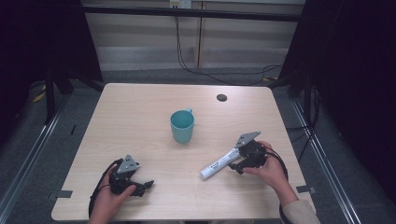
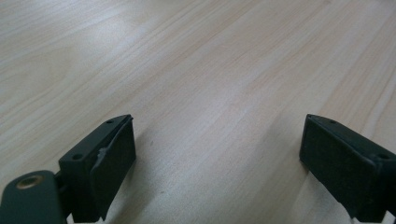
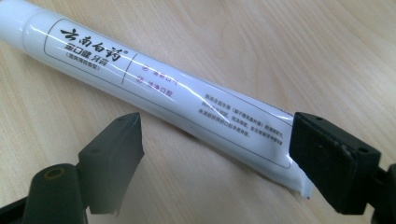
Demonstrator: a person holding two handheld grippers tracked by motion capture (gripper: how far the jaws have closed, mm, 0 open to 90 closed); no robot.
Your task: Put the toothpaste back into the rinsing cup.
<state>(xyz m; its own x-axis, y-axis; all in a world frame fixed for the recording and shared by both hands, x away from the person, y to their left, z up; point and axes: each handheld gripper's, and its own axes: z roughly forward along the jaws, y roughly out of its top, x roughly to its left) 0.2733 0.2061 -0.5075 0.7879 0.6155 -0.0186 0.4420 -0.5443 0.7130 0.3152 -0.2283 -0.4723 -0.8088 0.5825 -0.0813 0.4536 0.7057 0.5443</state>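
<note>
While the white tube (image 1: 219, 164) lies flat on the worktop (image 1: 140, 116), you bring your right hand-held gripper (image 3: 212, 154) in at its crimped tail end, jaws wide apart with one pad just against the tail and nothing yet clamped. That flat end is probably the easier place to pinch. The tube points its cap toward the middle of the worktop, a little in front of the upright teal cup (image 1: 182, 126), which stands open-mouthed as the likely place for it. Your left hand-held gripper (image 2: 217, 158) rests low over bare wood, jaws spread and empty, well apart from both.
</note>
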